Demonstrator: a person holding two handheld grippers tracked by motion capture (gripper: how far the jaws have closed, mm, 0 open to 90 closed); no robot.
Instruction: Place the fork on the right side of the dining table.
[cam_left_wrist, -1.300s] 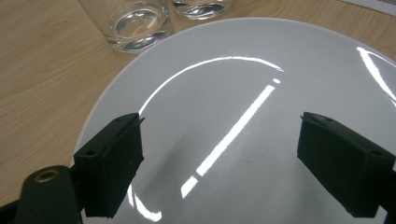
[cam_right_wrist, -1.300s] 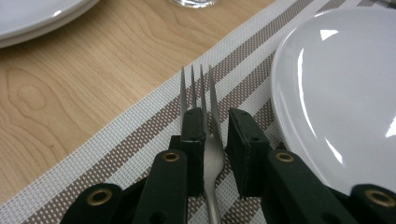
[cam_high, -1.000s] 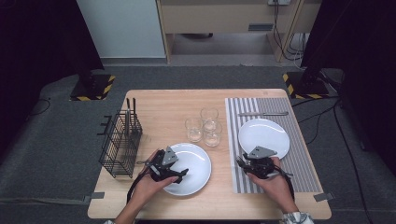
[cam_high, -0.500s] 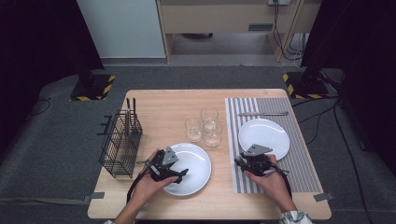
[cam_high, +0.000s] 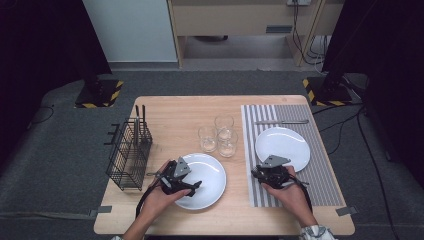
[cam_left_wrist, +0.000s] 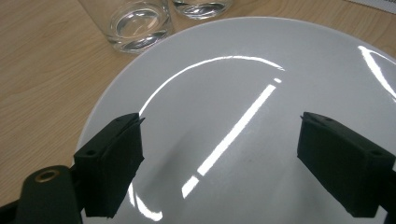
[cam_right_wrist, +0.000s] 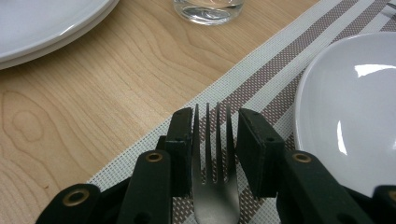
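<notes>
The right gripper (cam_right_wrist: 215, 140) clamps a fork (cam_right_wrist: 214, 154) between its jaws — tines forward, over the striped placemat (cam_right_wrist: 261, 74), a white plate (cam_right_wrist: 355, 112) just beside. The left gripper (cam_left_wrist: 219, 154) hangs spread wide above another plate (cam_left_wrist: 243, 60).

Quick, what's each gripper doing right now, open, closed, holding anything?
Left gripper: open, empty, above the white plate.
Right gripper: shut on the fork.

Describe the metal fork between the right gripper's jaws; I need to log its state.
The four-tined, matte grey metal fork lies between the right gripper, whose black jaws flank its head closely on both sides. Its tines point away from the camera, over the striped woven placemat, left of the white plate. Its handle is hidden.
</notes>
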